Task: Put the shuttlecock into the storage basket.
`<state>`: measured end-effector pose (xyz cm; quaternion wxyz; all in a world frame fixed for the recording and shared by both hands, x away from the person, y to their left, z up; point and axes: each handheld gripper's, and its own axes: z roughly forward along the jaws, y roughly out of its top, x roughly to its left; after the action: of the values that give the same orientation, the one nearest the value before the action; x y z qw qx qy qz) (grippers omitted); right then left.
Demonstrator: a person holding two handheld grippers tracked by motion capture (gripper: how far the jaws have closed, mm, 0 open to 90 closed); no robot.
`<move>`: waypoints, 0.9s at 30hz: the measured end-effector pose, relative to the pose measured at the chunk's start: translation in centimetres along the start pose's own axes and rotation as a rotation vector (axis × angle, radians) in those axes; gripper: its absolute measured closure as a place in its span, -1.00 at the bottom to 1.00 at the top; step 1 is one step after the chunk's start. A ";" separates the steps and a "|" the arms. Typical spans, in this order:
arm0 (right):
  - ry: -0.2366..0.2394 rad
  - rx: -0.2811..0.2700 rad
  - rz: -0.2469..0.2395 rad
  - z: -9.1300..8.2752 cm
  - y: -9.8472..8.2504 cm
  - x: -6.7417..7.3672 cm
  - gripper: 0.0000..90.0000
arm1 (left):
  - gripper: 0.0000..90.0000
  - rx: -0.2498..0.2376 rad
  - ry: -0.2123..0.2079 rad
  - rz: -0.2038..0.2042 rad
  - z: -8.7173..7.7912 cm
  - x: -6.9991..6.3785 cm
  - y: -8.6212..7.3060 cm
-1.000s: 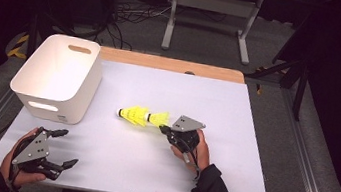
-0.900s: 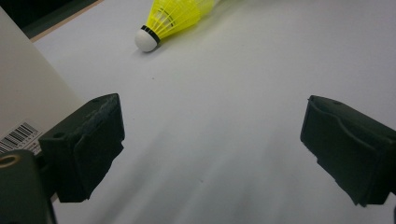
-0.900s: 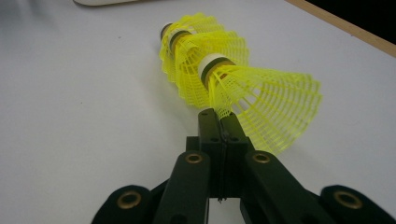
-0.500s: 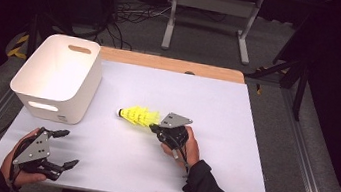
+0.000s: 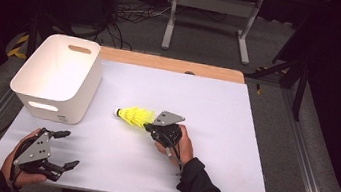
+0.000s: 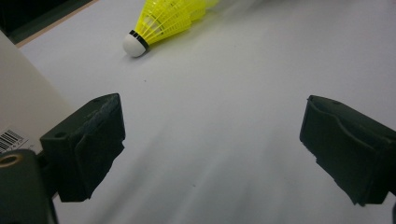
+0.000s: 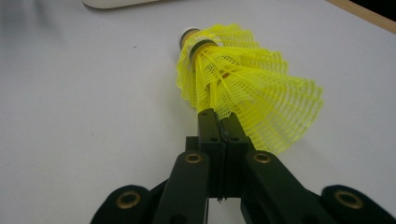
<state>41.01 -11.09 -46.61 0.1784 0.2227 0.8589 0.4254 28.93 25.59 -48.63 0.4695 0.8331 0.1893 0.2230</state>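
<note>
**Right gripper pinches the skirt of the yellow shuttlecocks**

The right gripper (image 5: 150, 127) sits near the middle of the white table (image 5: 233, 135), held by the person's right hand (image 5: 178, 142). In the right gripper view its two black jaws are pressed together, and the mesh skirt of the yellow shuttlecocks (image 7: 243, 88) is caught at their tips. It looks like more than one shuttlecock nested into another, since two cork ends with dark bands show one behind the other; how many there are cannot be told.

The shuttlecocks lie low over the table surface with the white cork end pointing away from the gripper, toward the white bin (image 5: 57, 76). In the high view the yellow skirt (image 5: 134, 116) is just left of the right gripper, and the cork tip is near the bin's lower right corner but apart from it. Whether the cork rests on the table or is lifted just above it cannot be told.

The left gripper (image 5: 61, 150) is at the near left corner of the table, in the person's left hand (image 5: 22, 166). Its jaws stand wide apart with nothing between them. In the left gripper view the shuttlecocks (image 6: 161, 21) lie farther off on the table, and the bin's wall (image 6: 18, 116), with a barcode label, is close at the left.
</note>
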 end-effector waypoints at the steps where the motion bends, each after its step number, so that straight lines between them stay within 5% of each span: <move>1: -0.001 0.002 -0.001 0.1 0.0 0.0 1.00 | -0.84 -0.001 -0.001 0.000 0.0 0.0 0.0; 10: -0.002 0.027 0.011 0.5 -0.1 0.1 0.86 | -0.84 0.004 -0.002 0.008 0.0 0.0 0.0; 19: -0.024 0.030 0.032 0.1 -0.3 0.0 0.49 | -0.84 0.003 -0.002 0.006 0.0 0.0 0.0; 27: -0.034 0.011 -0.018 -1.5 0.3 0.7 0.13 | -0.84 -0.001 -0.002 0.006 0.0 -0.1 0.0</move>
<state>39.73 -11.54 -45.61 0.1955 0.2230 0.8601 0.4151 28.86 25.59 -48.61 0.4695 0.8336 0.1860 0.2237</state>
